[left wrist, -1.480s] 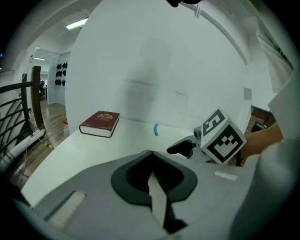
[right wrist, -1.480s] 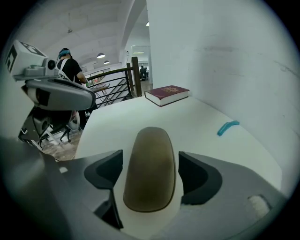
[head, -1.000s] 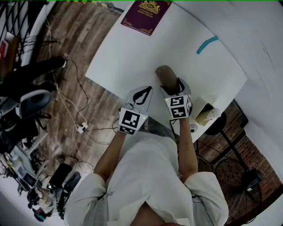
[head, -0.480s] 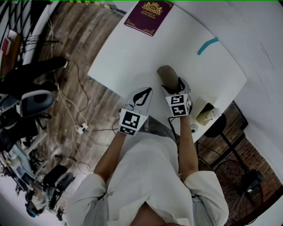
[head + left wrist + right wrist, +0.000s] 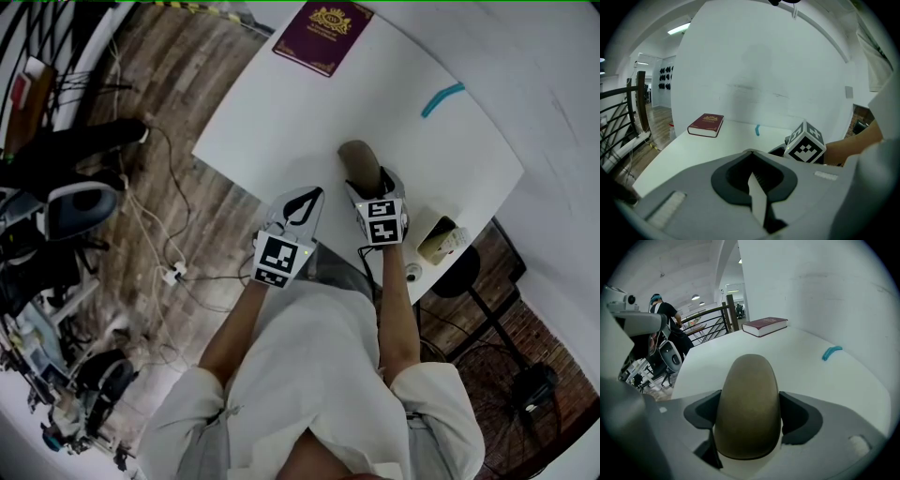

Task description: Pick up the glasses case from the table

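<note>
The olive-brown glasses case (image 5: 747,404) (image 5: 360,161) sits lengthwise between the jaws of my right gripper (image 5: 747,420) (image 5: 368,184), which is shut on it, near the front edge of the white table (image 5: 281,112). Whether the case rests on the table or is lifted I cannot tell. My left gripper (image 5: 298,202) (image 5: 754,180) hangs at the table's front edge to the left of the right one, jaws shut with nothing between them.
A maroon book (image 5: 322,35) (image 5: 706,125) (image 5: 765,326) lies at the table's far left corner. A teal pen-like item (image 5: 442,98) (image 5: 831,352) lies toward the far right. A small bottle (image 5: 441,241) sits at the right corner. Cables (image 5: 159,244) and chairs (image 5: 75,202) crowd the wooden floor on the left.
The view has shifted slightly; both grippers and the case keep nearly the same place on the table edge, the right one staying closed around the case.
</note>
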{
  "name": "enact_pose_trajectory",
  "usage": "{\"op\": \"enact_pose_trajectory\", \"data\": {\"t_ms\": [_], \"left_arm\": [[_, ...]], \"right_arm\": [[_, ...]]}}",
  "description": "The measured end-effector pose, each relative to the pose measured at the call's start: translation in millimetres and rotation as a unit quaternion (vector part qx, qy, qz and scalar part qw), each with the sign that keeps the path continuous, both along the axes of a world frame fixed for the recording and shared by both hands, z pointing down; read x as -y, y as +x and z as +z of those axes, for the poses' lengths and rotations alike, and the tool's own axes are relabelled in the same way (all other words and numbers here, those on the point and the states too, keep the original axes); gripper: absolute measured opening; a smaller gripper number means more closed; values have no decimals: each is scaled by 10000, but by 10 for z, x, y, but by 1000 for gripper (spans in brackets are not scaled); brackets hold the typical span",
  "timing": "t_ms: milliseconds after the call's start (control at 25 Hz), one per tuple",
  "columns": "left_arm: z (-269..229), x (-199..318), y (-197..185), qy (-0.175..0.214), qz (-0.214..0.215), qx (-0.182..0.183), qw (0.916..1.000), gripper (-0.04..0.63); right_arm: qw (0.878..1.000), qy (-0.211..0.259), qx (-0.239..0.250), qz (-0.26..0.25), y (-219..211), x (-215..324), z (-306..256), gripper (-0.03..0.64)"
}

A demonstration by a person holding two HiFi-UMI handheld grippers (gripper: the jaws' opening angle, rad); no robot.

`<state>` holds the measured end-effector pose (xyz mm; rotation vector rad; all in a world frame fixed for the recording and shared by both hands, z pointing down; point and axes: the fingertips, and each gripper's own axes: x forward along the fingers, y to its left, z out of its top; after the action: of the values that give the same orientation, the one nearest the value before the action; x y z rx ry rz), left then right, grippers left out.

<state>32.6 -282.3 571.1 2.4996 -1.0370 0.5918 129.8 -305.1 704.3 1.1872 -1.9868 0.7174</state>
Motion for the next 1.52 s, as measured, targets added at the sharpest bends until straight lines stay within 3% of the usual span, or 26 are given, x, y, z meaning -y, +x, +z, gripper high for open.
{"op": "enact_pose_trajectory", "data": {"t_ms": [640,1120,1520], "left_arm": [[-162,-185,-90,261,49,-45,9996,17],[-518,-247,-174,776,138,-216,9967,18],[-969,-370,-253,1324,241,-496,9897,18]], "right_arm": [[9982,464,172,349,21,-195,-361,377],[9856,1566,343,546,1,-393,-1257,377],[9641,2519,404,736,-18,-650,-2077,377]]}}
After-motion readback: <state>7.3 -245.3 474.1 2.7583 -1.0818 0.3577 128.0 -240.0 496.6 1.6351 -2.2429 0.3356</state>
